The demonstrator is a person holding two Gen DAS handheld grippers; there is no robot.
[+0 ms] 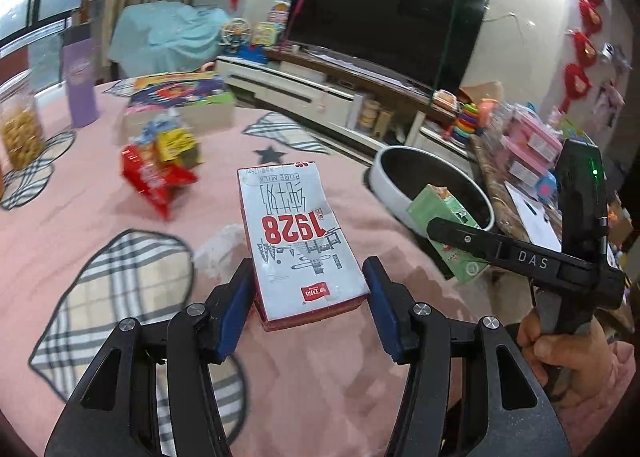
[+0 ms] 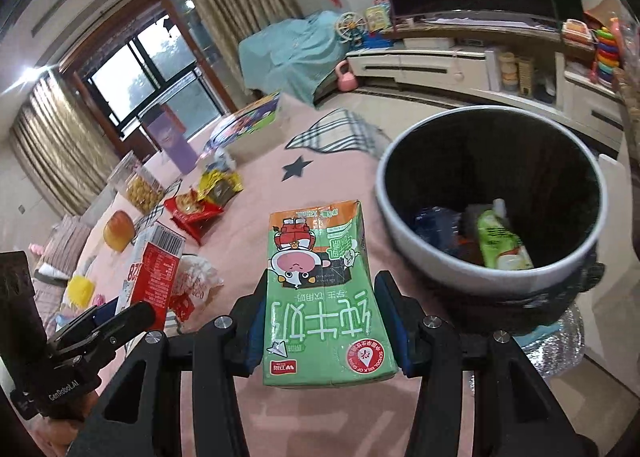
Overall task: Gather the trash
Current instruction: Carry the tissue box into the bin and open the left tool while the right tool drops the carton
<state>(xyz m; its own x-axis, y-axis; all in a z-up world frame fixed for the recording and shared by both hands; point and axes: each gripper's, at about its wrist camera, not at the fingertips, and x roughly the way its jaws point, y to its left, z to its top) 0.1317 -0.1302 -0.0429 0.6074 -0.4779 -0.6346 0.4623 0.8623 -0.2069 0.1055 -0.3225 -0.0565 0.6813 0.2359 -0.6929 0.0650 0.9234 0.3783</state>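
Pink tablecloth (image 1: pixel 320 377) | milk cartons: 2 (image 1: pixel 296 241) (image 2: pixel 324 293) | snack packets: maybe 2 (image 1: pixel 156 177)

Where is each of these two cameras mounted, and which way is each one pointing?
Left wrist: on the left gripper, looking down over its white 1928 milk carton and the pink tablecloth; the right hand shows.
Right wrist: on the right gripper, looking over its green milk carton toward the trash bin.
Shared: both cartons, bin, red snack bag.
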